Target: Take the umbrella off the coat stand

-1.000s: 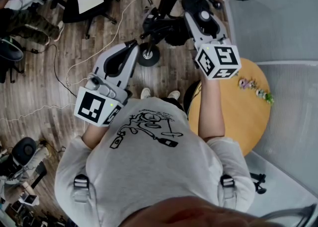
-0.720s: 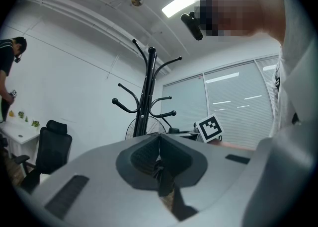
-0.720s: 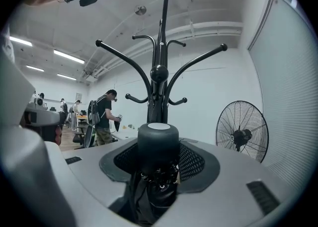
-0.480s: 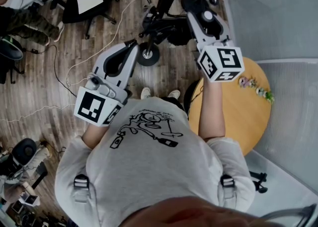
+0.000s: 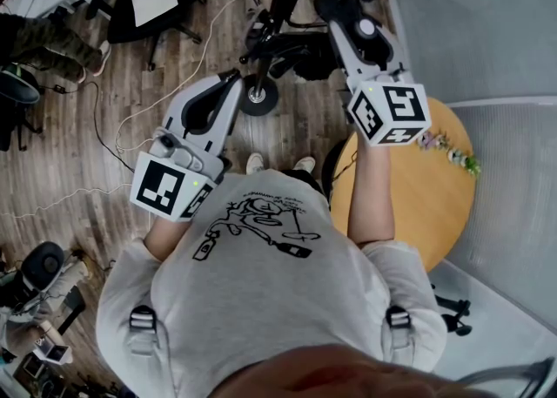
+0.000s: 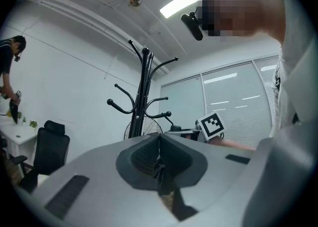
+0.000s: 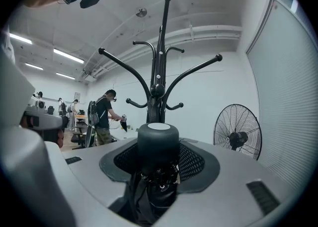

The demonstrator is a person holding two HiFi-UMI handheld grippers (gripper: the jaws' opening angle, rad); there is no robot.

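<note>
Right gripper (image 7: 159,164) clamped on folded umbrella (image 7: 157,139), coat stand (image 7: 158,79) just beyond. Left gripper (image 6: 160,164) pressed together, empty. Best draw back steadily, clear of the hooks.

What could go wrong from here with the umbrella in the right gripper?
1. The right gripper is shut on the umbrella near one end only. The loose folds below could swing, or the umbrella might slip out.
2. The coat stand spreads its hooks just ahead, so the fabric could snag on one and rock the stand.
3. A wide swing to the right might hit the fan.
</note>
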